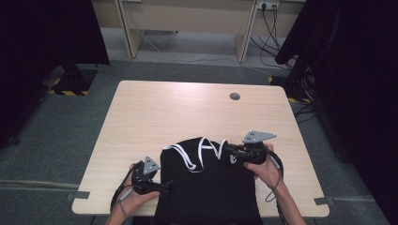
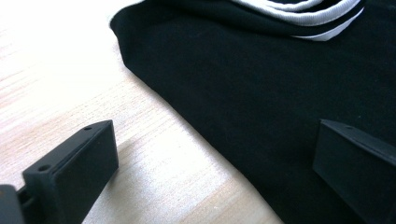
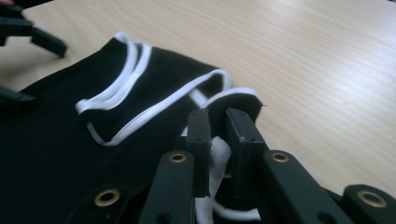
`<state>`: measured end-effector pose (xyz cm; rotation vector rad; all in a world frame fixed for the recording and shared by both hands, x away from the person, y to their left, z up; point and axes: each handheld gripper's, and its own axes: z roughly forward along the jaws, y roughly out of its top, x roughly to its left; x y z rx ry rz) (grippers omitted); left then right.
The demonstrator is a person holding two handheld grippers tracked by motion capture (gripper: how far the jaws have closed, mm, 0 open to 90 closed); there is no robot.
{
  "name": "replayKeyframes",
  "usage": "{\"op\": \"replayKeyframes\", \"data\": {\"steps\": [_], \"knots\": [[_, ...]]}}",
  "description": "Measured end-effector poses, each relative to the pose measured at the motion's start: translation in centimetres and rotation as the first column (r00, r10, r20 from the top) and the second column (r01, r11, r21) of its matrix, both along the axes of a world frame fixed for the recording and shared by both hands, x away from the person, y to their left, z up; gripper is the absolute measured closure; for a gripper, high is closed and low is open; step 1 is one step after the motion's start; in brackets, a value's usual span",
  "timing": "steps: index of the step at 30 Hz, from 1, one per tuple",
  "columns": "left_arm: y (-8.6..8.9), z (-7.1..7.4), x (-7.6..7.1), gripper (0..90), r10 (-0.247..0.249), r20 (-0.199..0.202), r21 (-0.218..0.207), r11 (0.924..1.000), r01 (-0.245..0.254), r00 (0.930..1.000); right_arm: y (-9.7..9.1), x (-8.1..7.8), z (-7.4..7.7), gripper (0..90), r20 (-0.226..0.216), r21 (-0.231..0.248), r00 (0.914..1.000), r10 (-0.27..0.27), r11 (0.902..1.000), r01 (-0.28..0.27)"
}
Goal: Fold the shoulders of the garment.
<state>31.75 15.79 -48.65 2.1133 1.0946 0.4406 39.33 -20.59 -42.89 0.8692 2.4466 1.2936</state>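
Near the table's (image 1: 141, 112) front edge, at six o'clock, lies the black garment (image 1: 206, 187). Left gripper (image 1: 162, 186), jaws wide, straddles its left edge at seven. Right gripper (image 1: 228, 149) pinches white trim (image 3: 218, 156) at four. Beyond, bare tabletop runs to twelve.

A lab-like recording room: wooden table (image 1: 141, 117) on grey carpet (image 1: 56, 140), black curtains (image 1: 47, 33), trailing cables (image 1: 272, 33).
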Motion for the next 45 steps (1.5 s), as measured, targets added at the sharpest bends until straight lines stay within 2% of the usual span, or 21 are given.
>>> {"op": "replayKeyframes", "data": {"steps": [5, 10, 15, 17, 21, 23, 25, 29, 31, 34, 35, 36, 38, 39, 40, 42, 44, 45], "knots": [[0.0, 0.0, 0.0, 0.0, 0.001, 0.000, 0.000, 1.0000, -0.001, 1.0000, -0.1, -2.3, -0.1, 75.8, 0.002, 0.013, 0.9992, 0.041, 0.9991, -0.041], [0.0, 0.0, 0.0, 0.0, 0.001, 0.000, 0.000, 1.0000, -0.001, 1.0000, -0.4, -4.2, 0.7, 69.8, 0.008, 0.022, 0.9978, 0.066, 0.9976, -0.066], [0.0, 0.0, 0.0, 0.0, 0.001, 0.000, 0.000, 1.0000, -0.001, 1.0000, -1.3, -5.2, 2.0, 68.7, 0.046, 0.022, 0.9979, 0.045, 0.9987, -0.046], [0.0, 0.0, 0.0, 0.0, 0.001, 0.000, 0.000, 1.0000, -0.001, 1.0000, -1.6, -4.9, 2.0, 68.6, 0.055, 0.005, 0.9982, 0.024, 0.9997, -0.024], [0.0, 0.0, 0.0, 0.0, 0.002, 0.000, 0.000, 1.0000, -0.002, 1.0000, -2.1, -3.7, 0.8, 68.6, 0.016, -0.014, 0.9998, -0.012, 0.9998, 0.012], [0.0, 0.0, 0.0, 0.0, 0.001, 0.000, 0.000, 1.0000, -0.001, 1.0000, -2.5, -3.1, 0.0, 68.6, 0.002, -0.042, 0.9994, -0.036, 0.9985, 0.036], [0.0, 0.0, 0.0, 0.0, 0.001, 0.000, 0.000, 1.0000, -0.001, 1.0000, -3.0, -2.5, -0.7, 68.6, -0.008, -0.078, 0.9972, -0.074, 0.9942, 0.073], [0.0, 0.0, 0.0, 0.0, 0.002, 0.000, 0.000, 1.0000, -0.002, 1.0000, -4.1, -1.8, -2.0, 68.6, -0.043, -0.148, 0.9923, -0.116, 0.9830, 0.108], [0.0, 0.0, 0.0, 0.0, 0.002, 0.000, 0.000, 1.0000, -0.002, 1.0000, -4.5, -1.4, -2.6, 68.6, -0.066, -0.155, 0.9895, -0.129, 0.9810, 0.117], [0.0, 0.0, 0.0, 0.0, 0.002, 0.000, 0.000, 1.0000, -0.002, 1.0000, -4.8, -0.9, -3.6, 68.5, -0.076, -0.180, 0.9857, -0.150, 0.9745, 0.135], [0.0, 0.0, 0.0, 0.0, 0.002, 0.000, 0.000, 1.0000, -0.002, 1.0000, -4.9, -0.6, -3.8, 68.5, -0.070, -0.189, 0.9837, -0.165, 0.9705, 0.150], [0.0, 0.0, 0.0, 0.0, 0.003, 0.000, 0.000, 1.0000, -0.003, 1.0000, -5.1, -0.3, -4.0, 68.5, -0.055, -0.187, 0.9822, -0.180, 0.9682, 0.166], [0.0, 0.0, 0.0, 0.0, 0.003, 0.000, 0.000, 1.0000, -0.003, 1.0000, -5.6, 0.4, -4.2, 69.3, -0.053, -0.165, 0.9765, -0.209, 0.9662, 0.198], [0.0, 0.0, 0.0, 0.0, 0.003, 0.000, 0.001, 1.0000, -0.003, 1.0000, -5.7, 0.8, -4.2, 69.9, -0.040, -0.169, 0.9738, -0.224, 0.9620, 0.214], [0.0, 0.0, 0.0, 0.0, 0.004, 0.000, 0.001, 1.0000, -0.004, 1.0000, -5.9, 1.1, -4.2, 69.6, -0.025, -0.172, 0.9698, -0.243, 0.9566, 0.235], [0.0, 0.0, 0.0, 0.0, 0.004, 0.000, 0.001, 1.0000, -0.004, 1.0000, -6.3, 1.8, -4.2, 65.2, -0.034, -0.147, 0.9605, -0.276, 0.9520, 0.269], [0.0, 0.0, 0.0, 0.0, 0.005, 0.001, 0.002, 1.0000, -0.005, 1.0000, -6.7, 2.2, -4.3, 62.1, -0.019, -0.173, 0.9486, -0.316, 0.9355, 0.308], [0.0, 0.0, 0.0, 0.0, 0.005, 0.001, 0.002, 1.0000, -0.005, 1.0000, -7.0, 2.4, -4.4, 62.1, -0.028, -0.157, 0.9451, -0.326, 0.9352, 0.318]]}}
